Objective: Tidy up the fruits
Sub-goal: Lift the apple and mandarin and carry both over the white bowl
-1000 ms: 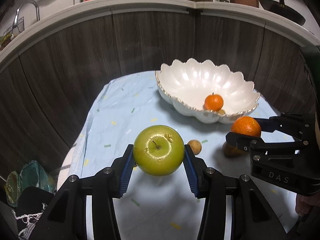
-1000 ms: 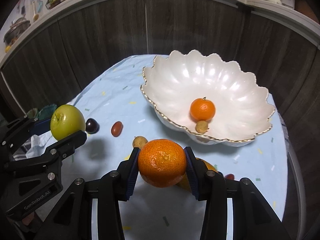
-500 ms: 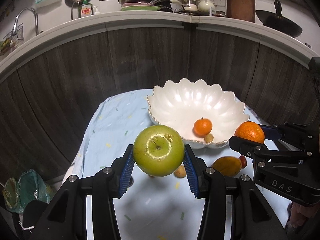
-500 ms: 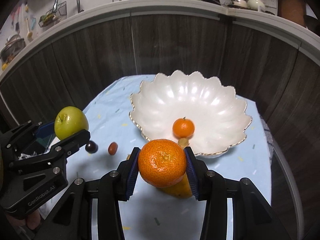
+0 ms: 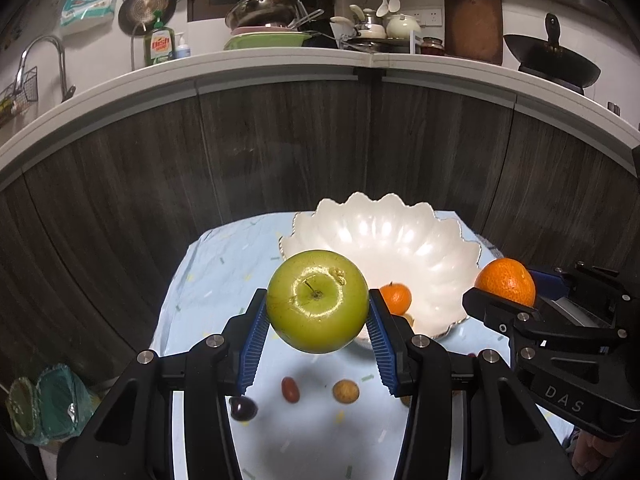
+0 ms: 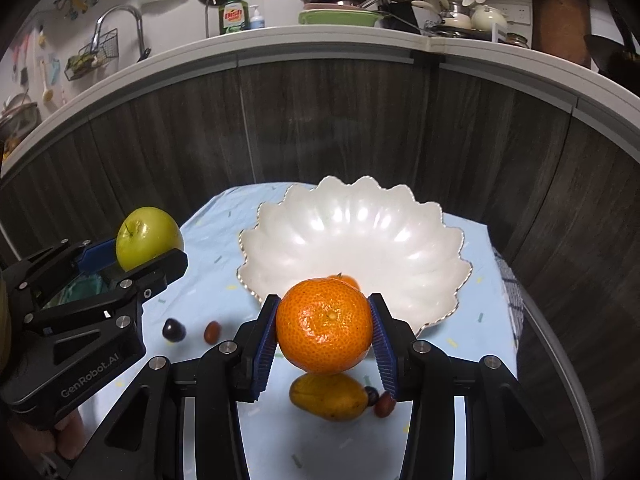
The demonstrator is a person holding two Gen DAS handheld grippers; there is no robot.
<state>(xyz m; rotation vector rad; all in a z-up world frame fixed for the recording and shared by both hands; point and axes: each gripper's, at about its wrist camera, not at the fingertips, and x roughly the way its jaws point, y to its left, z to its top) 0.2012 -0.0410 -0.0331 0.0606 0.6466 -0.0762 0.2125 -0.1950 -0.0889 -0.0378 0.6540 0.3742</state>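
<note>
My left gripper (image 5: 318,340) is shut on a green apple (image 5: 317,301), held in the air above the table, left of the bowl; the apple (image 6: 148,238) and left gripper (image 6: 136,258) also show in the right wrist view. My right gripper (image 6: 324,340) is shut on a large orange (image 6: 324,326), raised in front of the white scalloped bowl (image 6: 360,232); the orange (image 5: 505,282) appears at right in the left wrist view. Inside the bowl (image 5: 400,236) lies a small mandarin (image 5: 396,298) with a small brown fruit beside it.
On the light blue cloth (image 6: 208,232) lie a yellow mango (image 6: 328,396), a dark plum (image 6: 174,329), a reddish small fruit (image 6: 212,331), a tan round fruit (image 5: 346,391) and small dark fruits (image 6: 384,402). A dark wood counter front curves behind the table.
Both grippers have risen with their fruit. The bowl and table now appear lower and farther, and more of the kitchen counter shows above.
</note>
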